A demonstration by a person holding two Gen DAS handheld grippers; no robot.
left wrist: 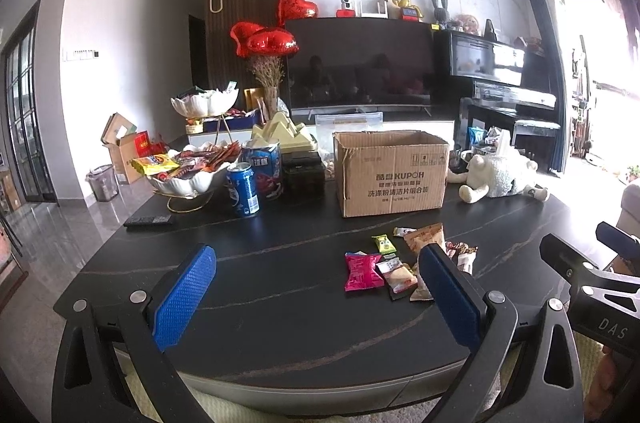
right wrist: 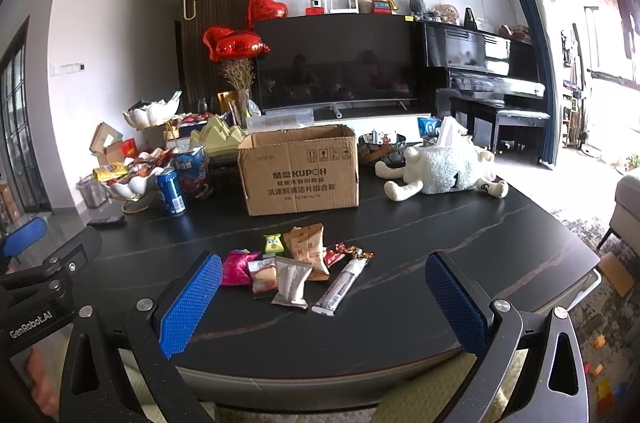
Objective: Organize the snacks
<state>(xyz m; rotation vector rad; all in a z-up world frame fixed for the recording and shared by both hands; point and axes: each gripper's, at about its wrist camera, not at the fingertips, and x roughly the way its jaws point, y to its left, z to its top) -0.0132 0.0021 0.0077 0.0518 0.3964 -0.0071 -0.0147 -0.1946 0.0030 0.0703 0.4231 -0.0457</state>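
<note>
Several snack packets lie in a loose pile on the dark table [right wrist: 460, 243]: a pink packet [right wrist: 237, 268], a small green packet [right wrist: 273, 244], a tan bag [right wrist: 309, 248], a grey-white pouch [right wrist: 292, 282] and a long white stick pack [right wrist: 341, 285]. The pile also shows in the left wrist view, with the pink packet [left wrist: 362, 271] in front. An open cardboard box [right wrist: 302, 173] stands behind them. My left gripper [left wrist: 316, 287] is open and empty, above the table's near edge left of the pile. My right gripper [right wrist: 324, 295] is open and empty, just short of the pile.
A white tiered bowl of snacks [left wrist: 188, 175], a blue can [left wrist: 242, 189] and a blue carton [left wrist: 265, 167] stand at the table's left. A plush sheep [right wrist: 444, 171] lies at the right. A remote [left wrist: 149, 221] lies near the left edge. A TV and piano stand behind.
</note>
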